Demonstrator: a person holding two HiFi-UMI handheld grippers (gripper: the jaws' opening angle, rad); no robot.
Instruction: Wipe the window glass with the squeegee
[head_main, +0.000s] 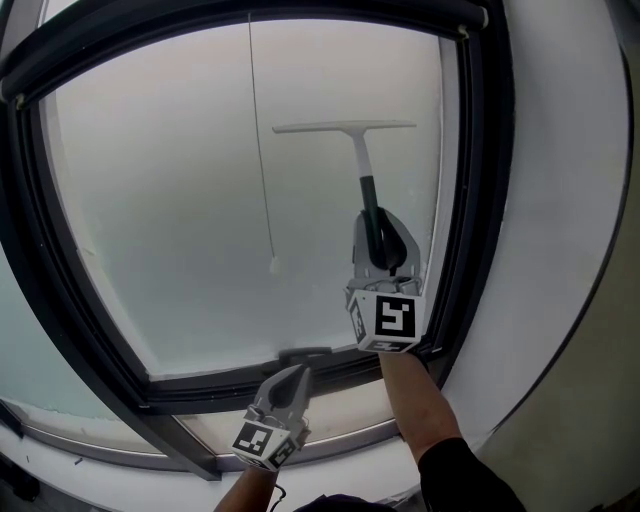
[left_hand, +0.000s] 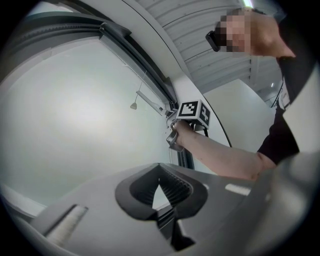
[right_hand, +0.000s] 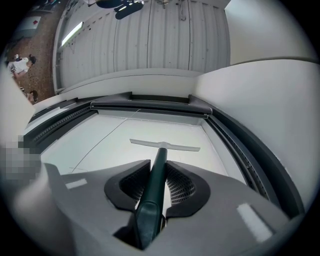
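A squeegee (head_main: 357, 145) with a white blade and dark green handle (right_hand: 154, 187) rests its blade against the frosted window glass (head_main: 200, 200) in the upper right part of the pane. My right gripper (head_main: 385, 262) is shut on the handle, below the blade. In the right gripper view the blade (right_hand: 165, 145) lies flat across the glass ahead of the jaws. My left gripper (head_main: 290, 378) hangs low near the bottom frame, jaws together with nothing between them. The left gripper view shows the right gripper's marker cube (left_hand: 194, 112) and the forearm.
A dark window frame (head_main: 480, 200) surrounds the pane. A thin blind cord (head_main: 262, 150) with a small weight hangs down the middle of the glass. A white sill (head_main: 120, 440) runs below, and a white wall (head_main: 570, 200) stands to the right.
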